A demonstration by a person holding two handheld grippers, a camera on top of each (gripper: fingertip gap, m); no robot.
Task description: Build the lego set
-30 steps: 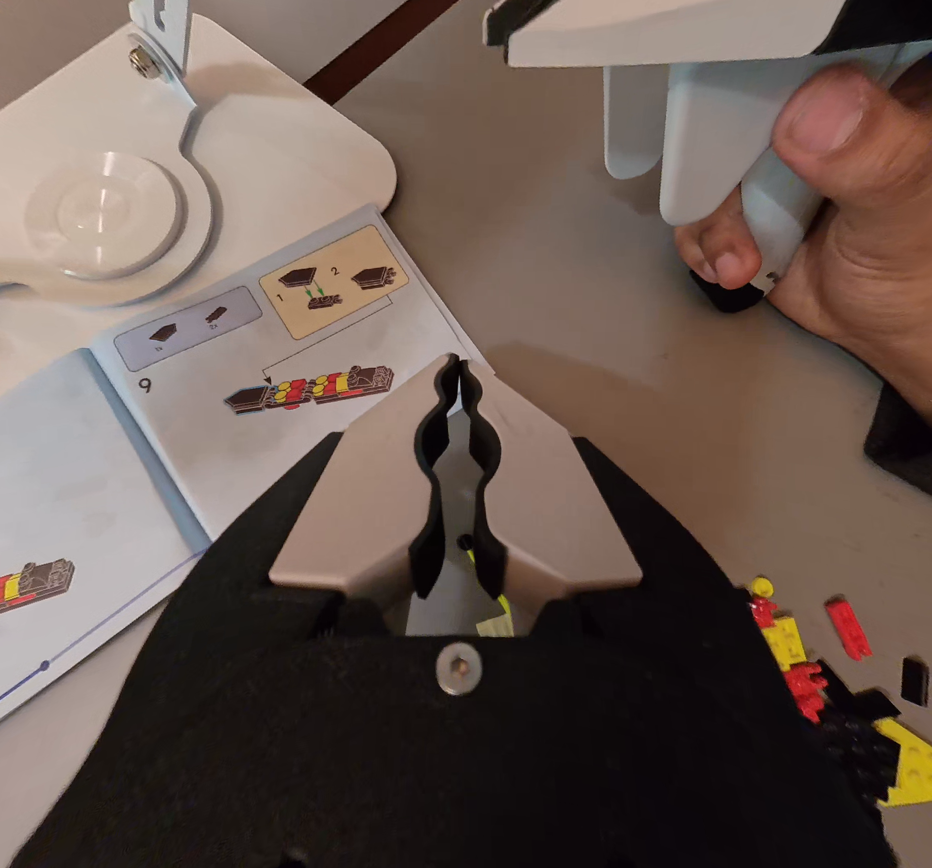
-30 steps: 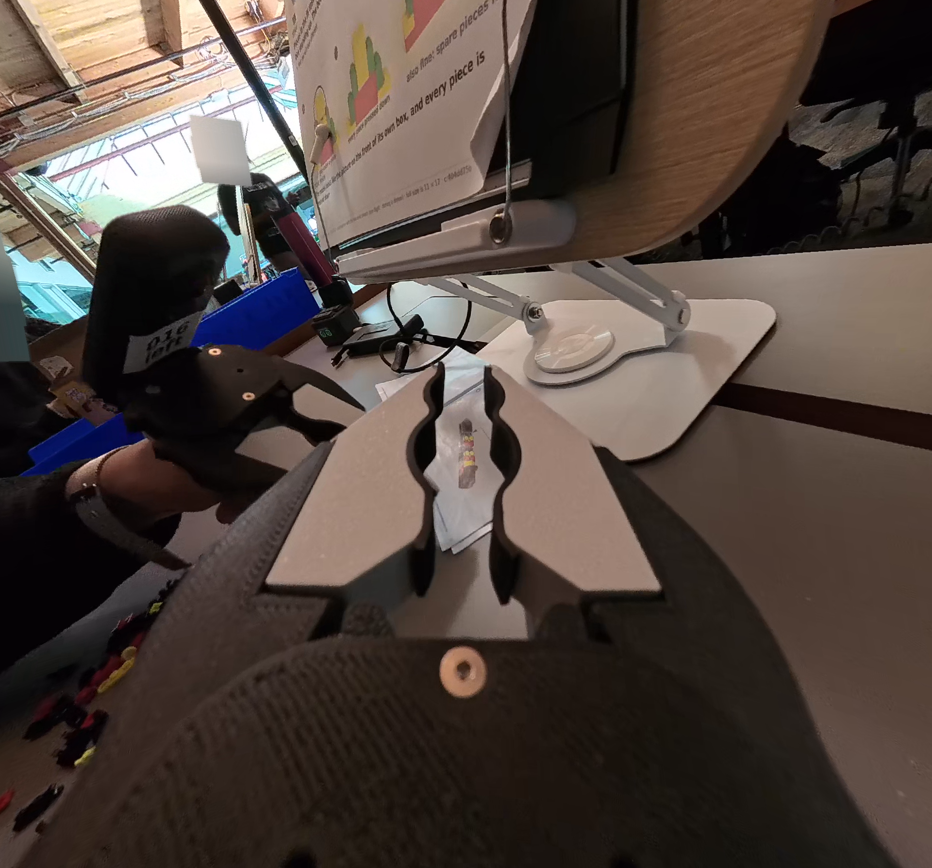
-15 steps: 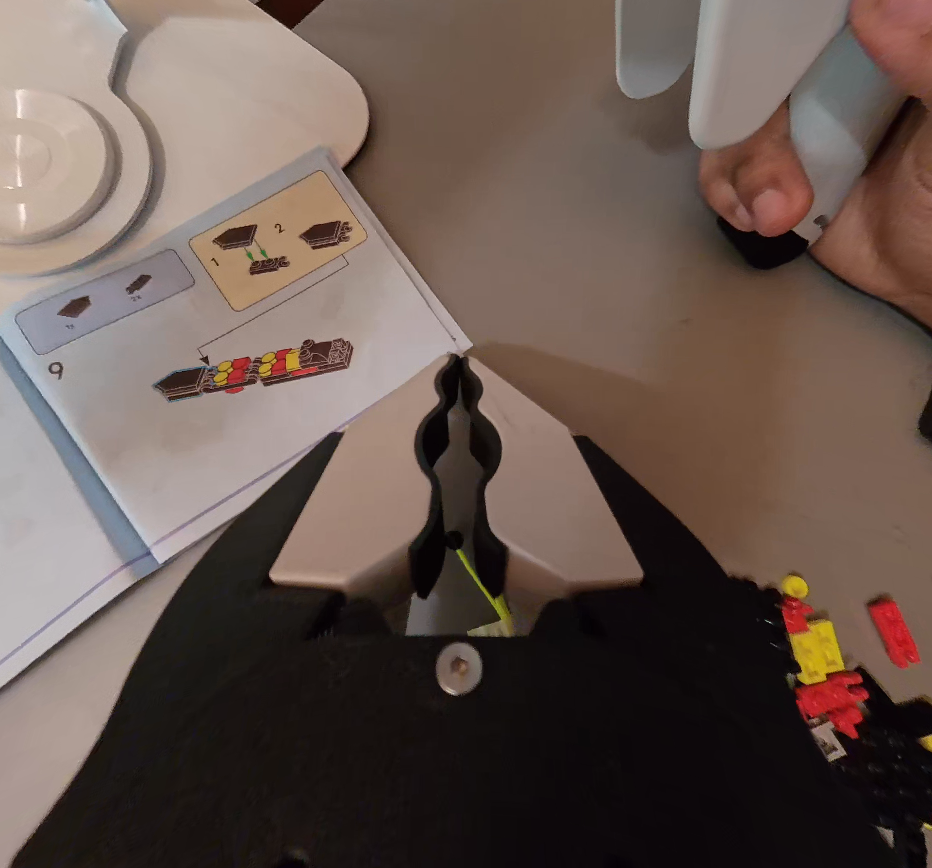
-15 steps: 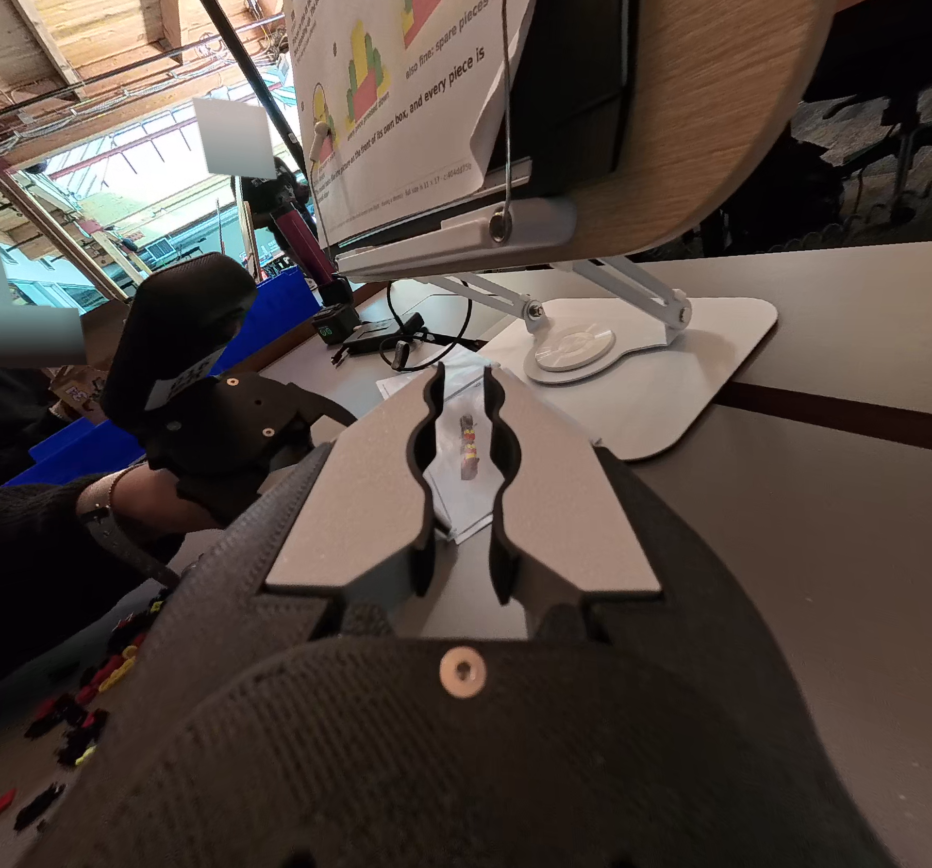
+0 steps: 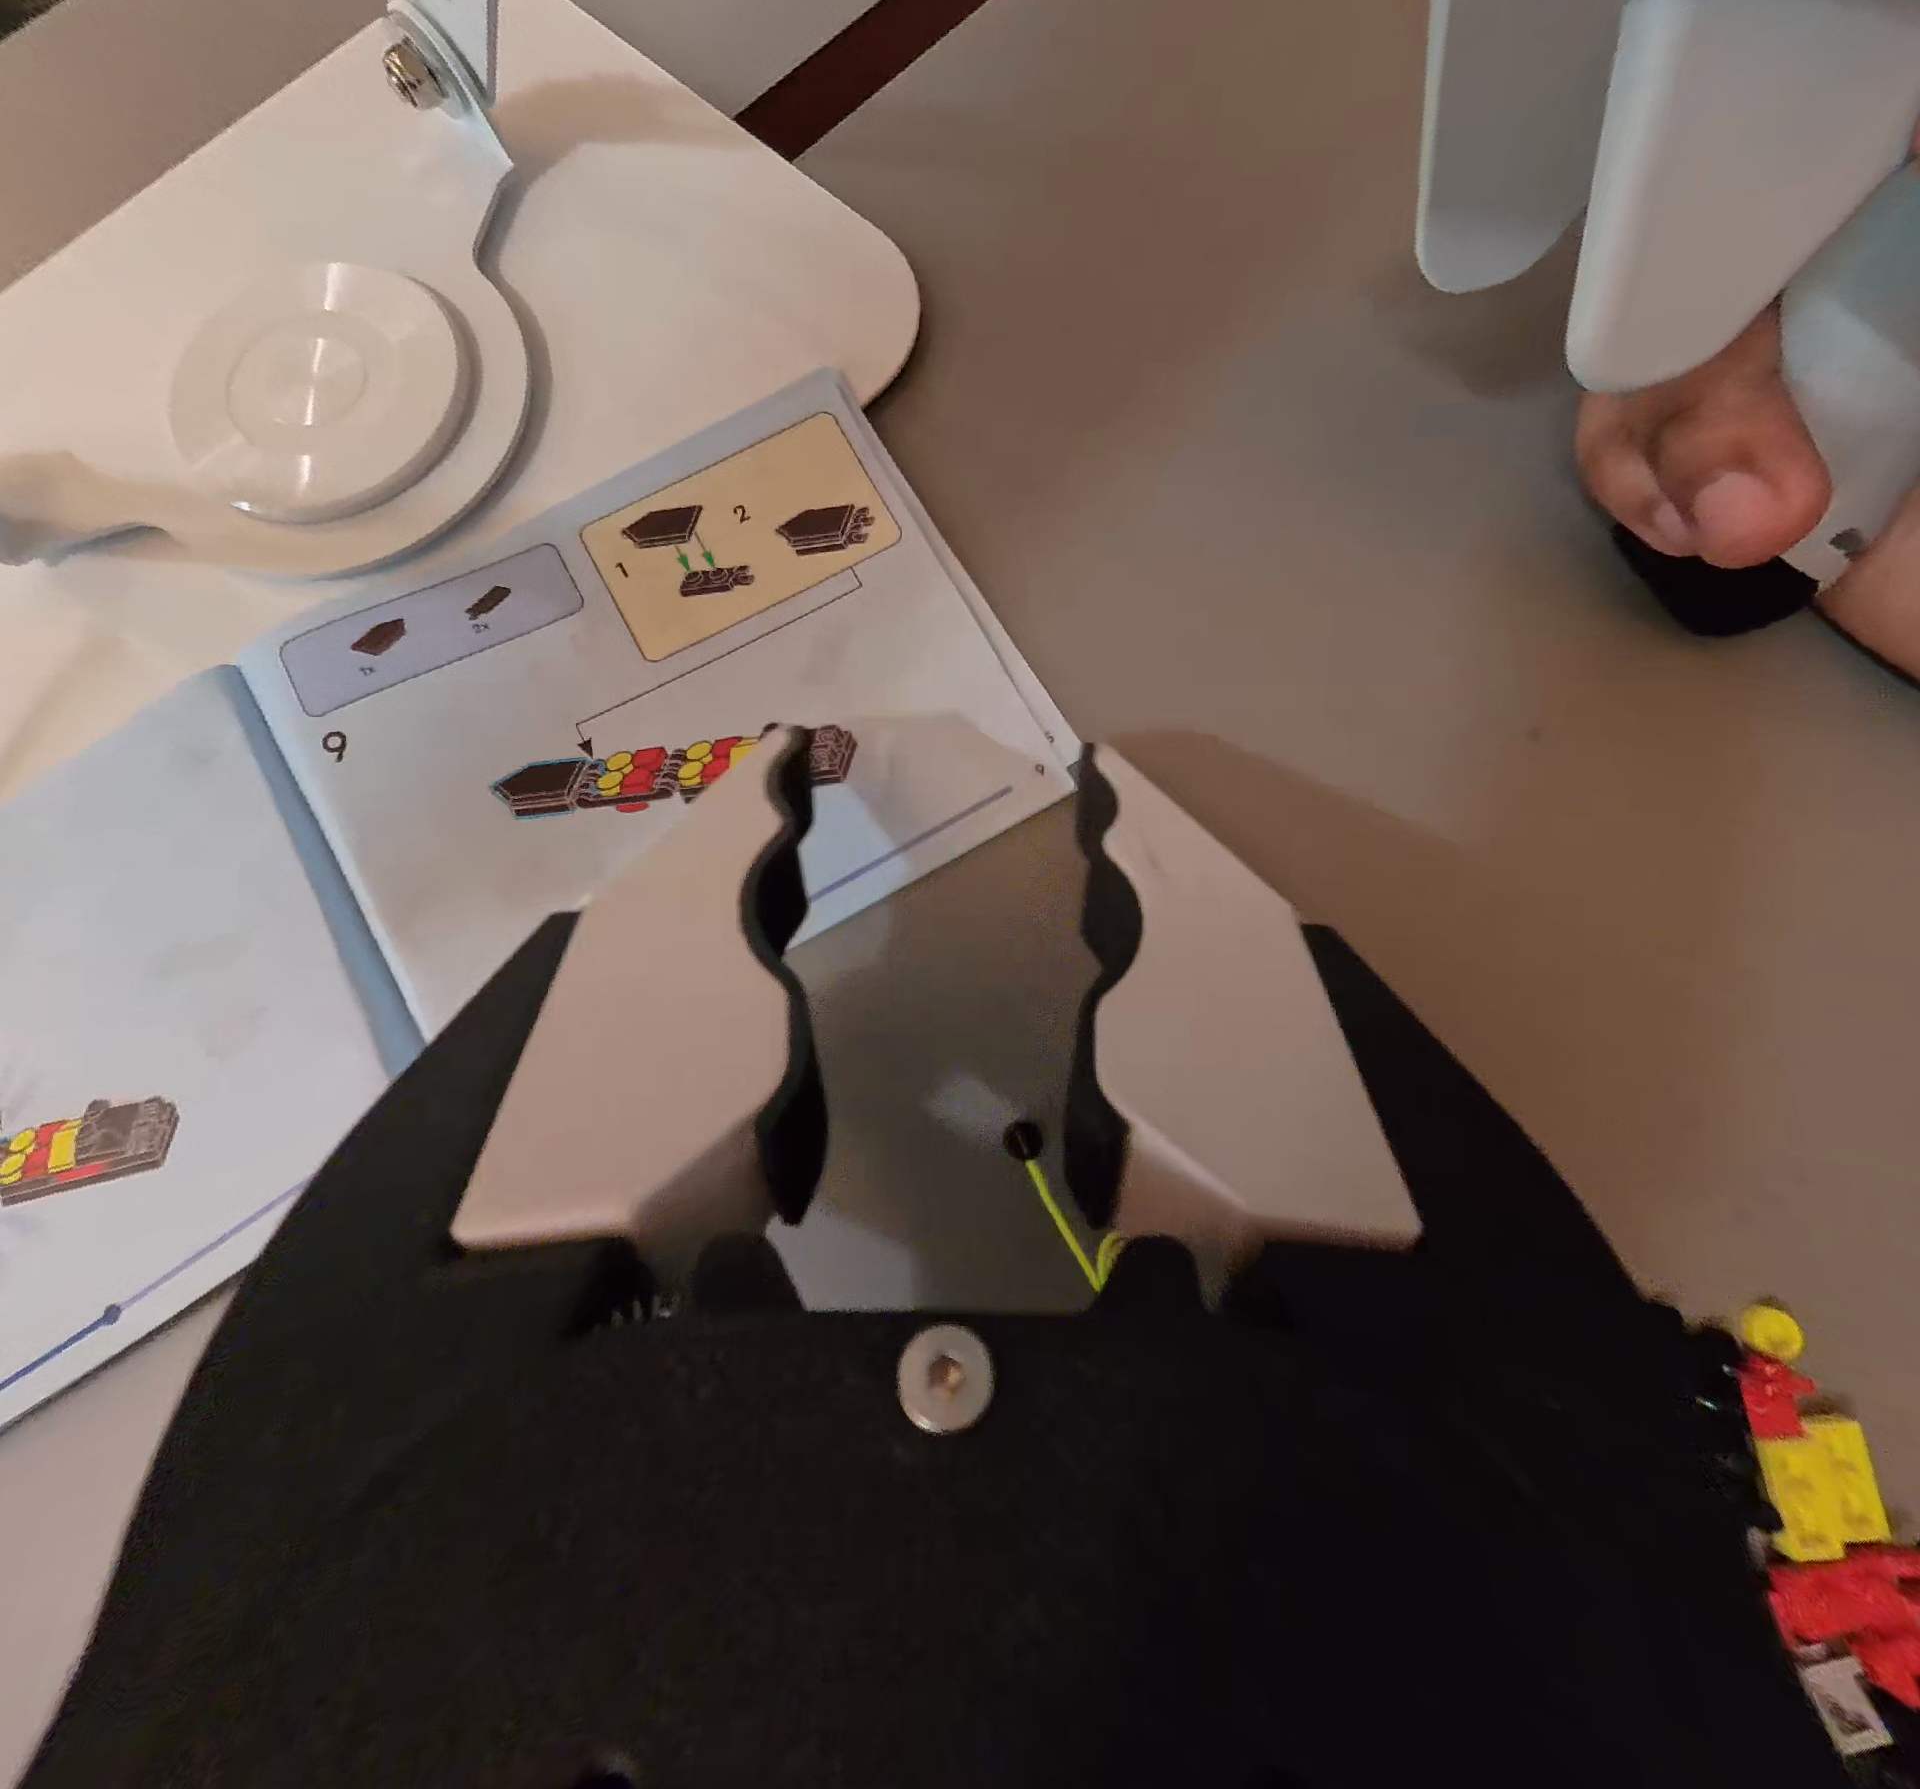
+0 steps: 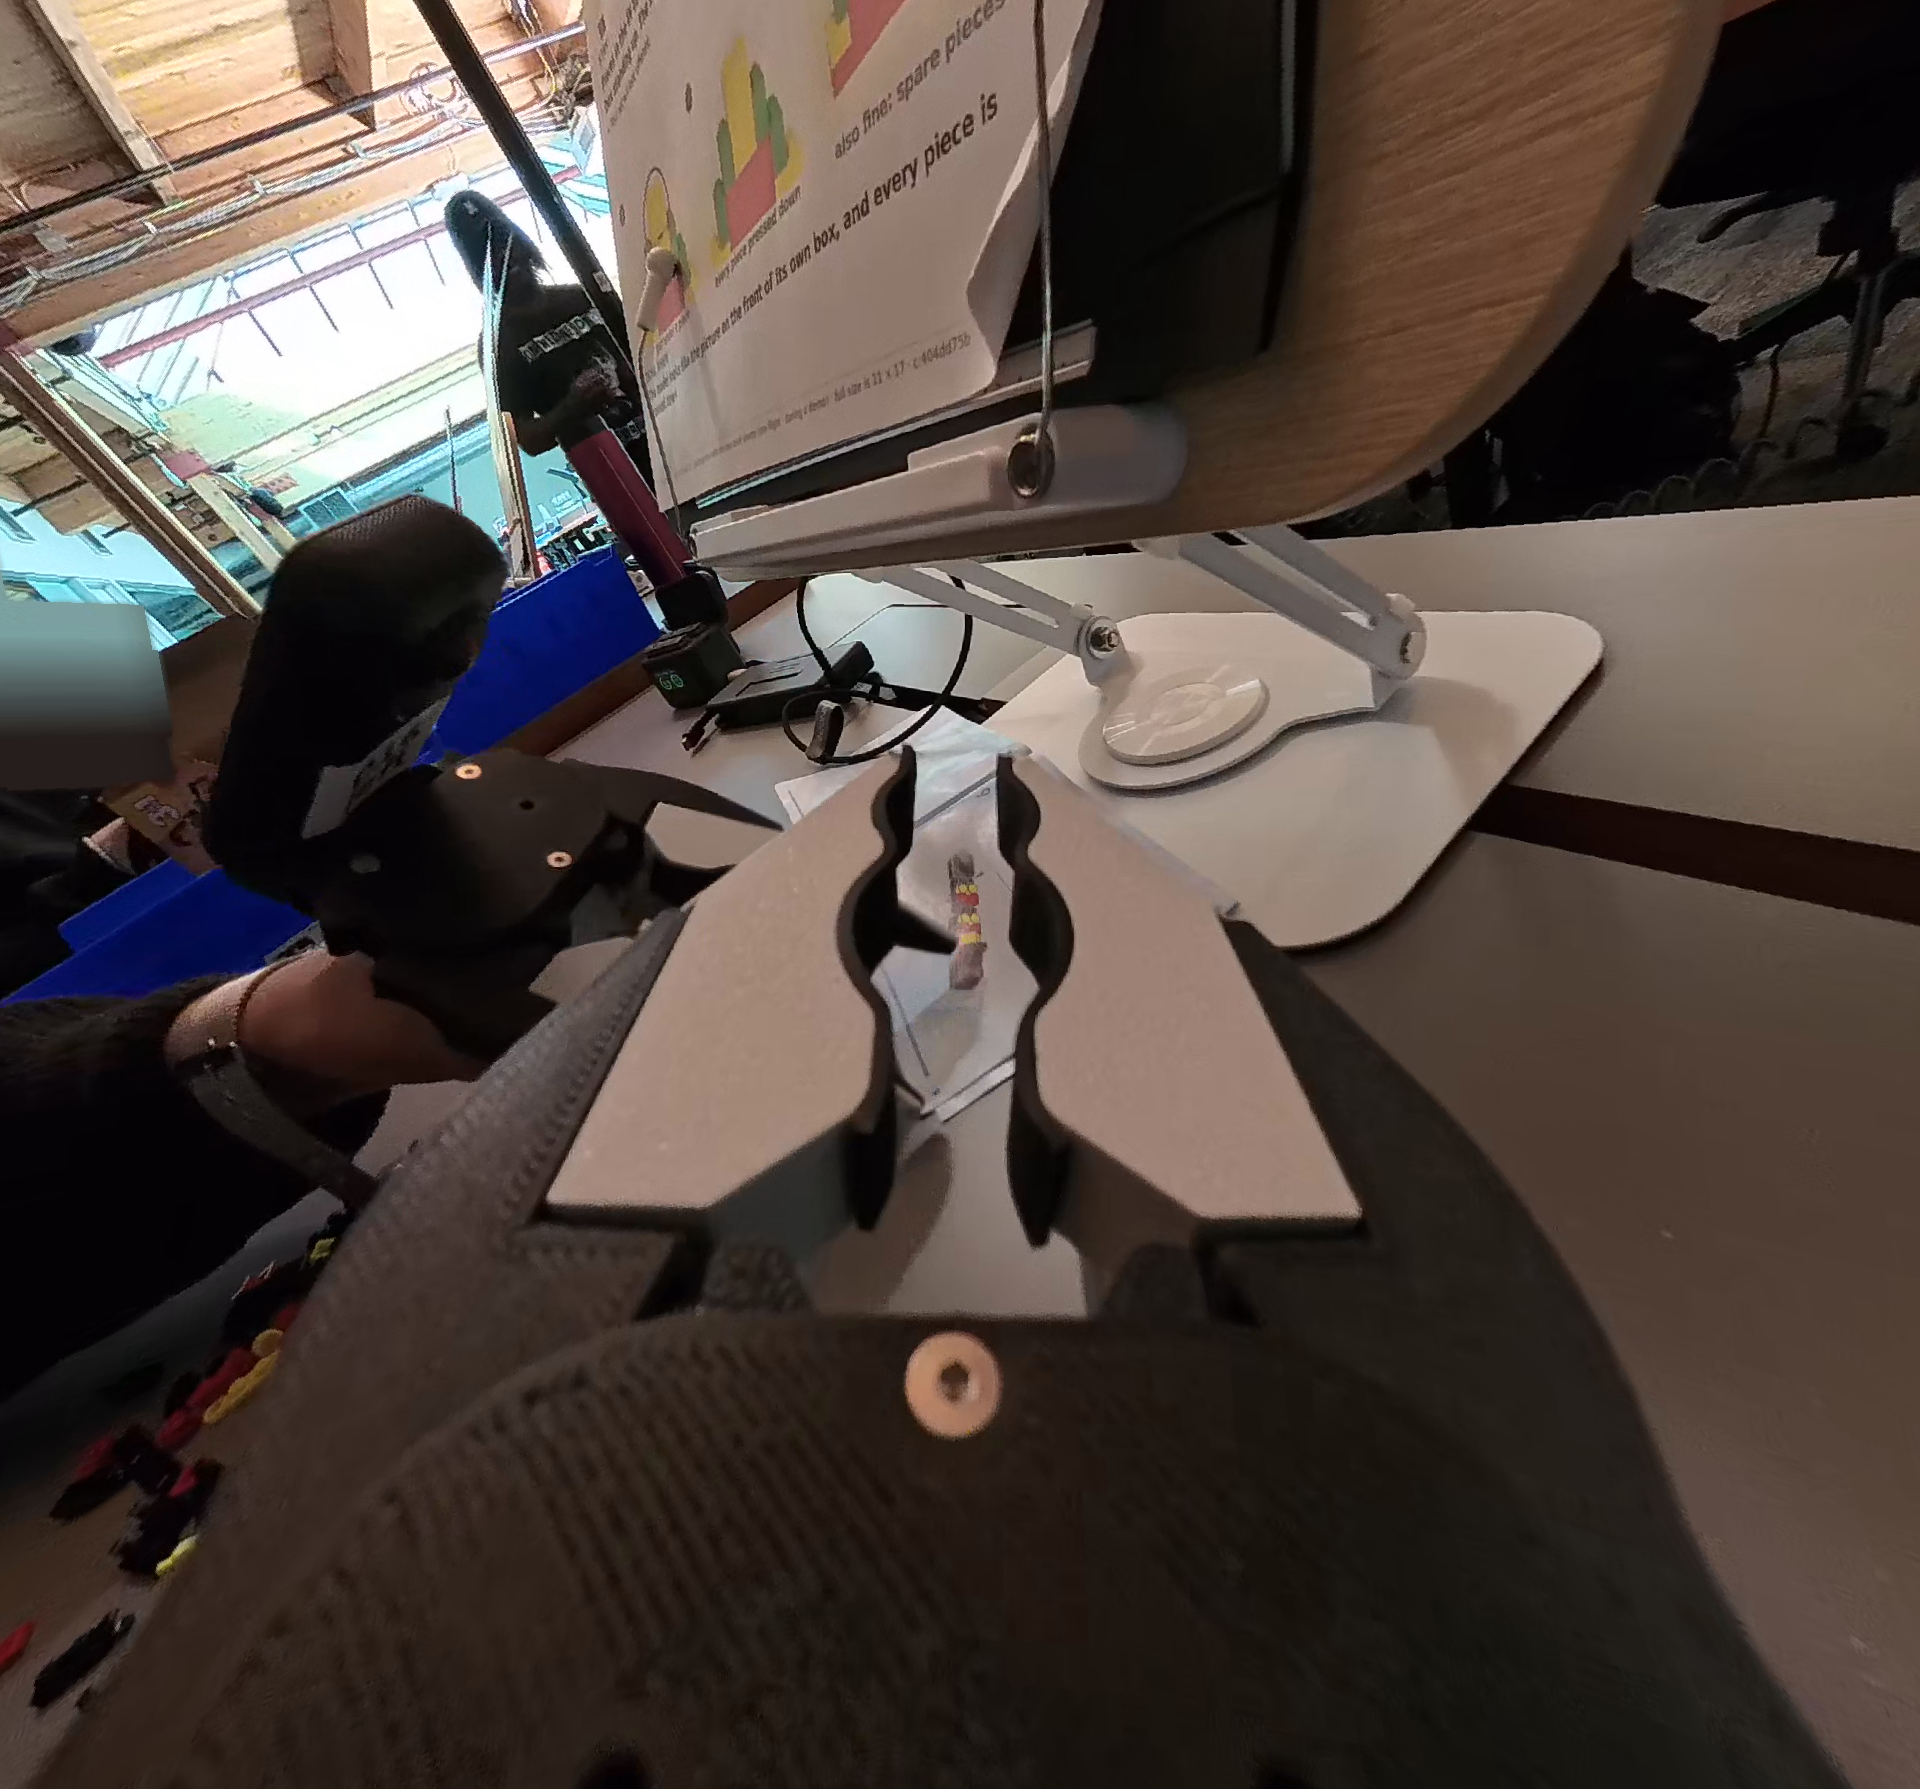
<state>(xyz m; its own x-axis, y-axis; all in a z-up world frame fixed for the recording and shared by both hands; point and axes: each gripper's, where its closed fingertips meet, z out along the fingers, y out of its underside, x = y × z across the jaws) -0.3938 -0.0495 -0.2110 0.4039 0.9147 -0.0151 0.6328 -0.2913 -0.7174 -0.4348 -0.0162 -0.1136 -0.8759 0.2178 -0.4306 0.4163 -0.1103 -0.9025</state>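
The left gripper point(image 5: 940, 773) fills the bottom of the left wrist view, its 2 wavy black jaws wide apart with nothing between them. At the lower right edge lies a pile of red and yellow lego pieces point(image 5: 1834, 1500); I cannot tell which way they point. Only this view shows the booklet point(image 5: 582, 731) page flat on the smooth grey table point(image 5: 1299, 513).

The right gripper point(image 6: 954, 773) shows a small gap and holds nothing. Far behind, only this view shows a white stand point(image 6: 1340, 711) holding a wooden board point(image 6: 1475, 181).
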